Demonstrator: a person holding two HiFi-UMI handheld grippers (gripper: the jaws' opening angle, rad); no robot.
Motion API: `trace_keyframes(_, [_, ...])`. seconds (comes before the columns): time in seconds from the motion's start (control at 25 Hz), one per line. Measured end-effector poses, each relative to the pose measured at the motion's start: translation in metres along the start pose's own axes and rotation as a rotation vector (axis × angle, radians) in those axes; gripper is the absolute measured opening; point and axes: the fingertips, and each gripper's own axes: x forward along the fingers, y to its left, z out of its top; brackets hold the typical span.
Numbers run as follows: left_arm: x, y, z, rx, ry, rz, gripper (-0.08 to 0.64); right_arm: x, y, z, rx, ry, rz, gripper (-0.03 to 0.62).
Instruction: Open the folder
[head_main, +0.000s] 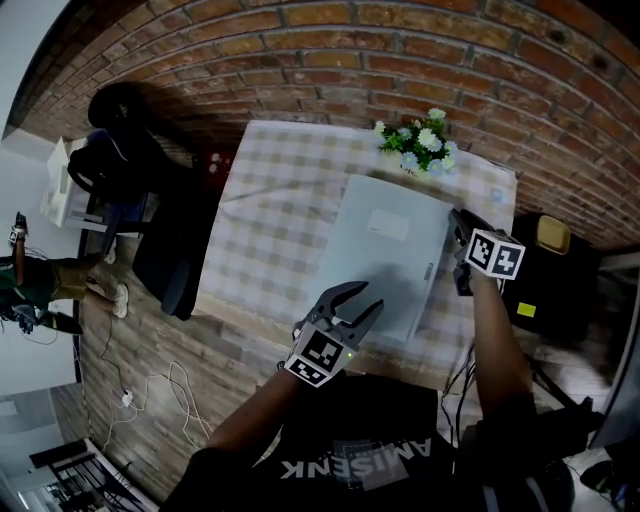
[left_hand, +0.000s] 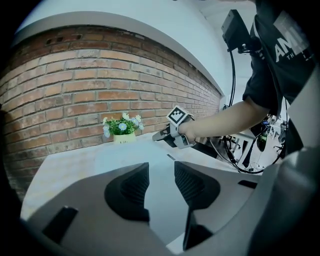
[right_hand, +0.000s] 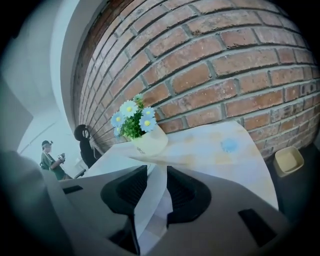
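Closed folder (head_main: 385, 255) lies flat on the table (head_main: 270, 230), toward its right edge; flower pot (head_main: 420, 145) at the far edge. Step in hand, likely: catch the cover along its right side. Best to slip one jaw under the cover alone, while the other claw steadies the near edge. Right gripper (head_main: 457, 250) spread, folder edge in the gap, pads not pressing. Left gripper (head_main: 368, 296) spread over the folder's near edge, pinching nothing.

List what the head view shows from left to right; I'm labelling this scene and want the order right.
Black office chair → left gripper → bunch of white and blue flowers → right gripper → yellow tub. The flat grey folder spans several of these, so it is left out.
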Motion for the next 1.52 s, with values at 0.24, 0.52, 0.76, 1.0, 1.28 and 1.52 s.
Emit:
trace_keyframes(0.24, [0.006, -0.013, -0.022, 0.023, 0.052, -0.02, 0.158, 0.0, -0.002, -0.002, 0.007, 0.018, 0.008, 0.164])
trace_keyframes(0.52, [0.01, -0.065, -0.043, 0.356, 0.157, -0.233, 0.245, 0.001, -0.002, -0.001, -0.007, 0.02, -0.002, 0.172])
trace_keyframes(0.76, [0.015, -0.104, -0.061, 0.619, 0.273, -0.384, 0.268, 0.002, -0.002, -0.001, -0.011, 0.019, 0.003, 0.172])
trace_keyframes(1.0, [0.033, -0.106, -0.084, 0.864, 0.317, -0.351, 0.268, 0.0, -0.002, -0.002, -0.006, 0.008, -0.003, 0.172])
trace_keyframes(1.28, [0.027, -0.104, -0.066, 0.731, 0.252, -0.382, 0.219, 0.0, -0.001, -0.001, -0.02, 0.011, -0.006, 0.17])
trace_keyframes(1.52, [0.019, -0.111, -0.065, 0.714, 0.214, -0.411, 0.114, 0.0, -0.001, -0.001, -0.024, 0.008, -0.007, 0.17])
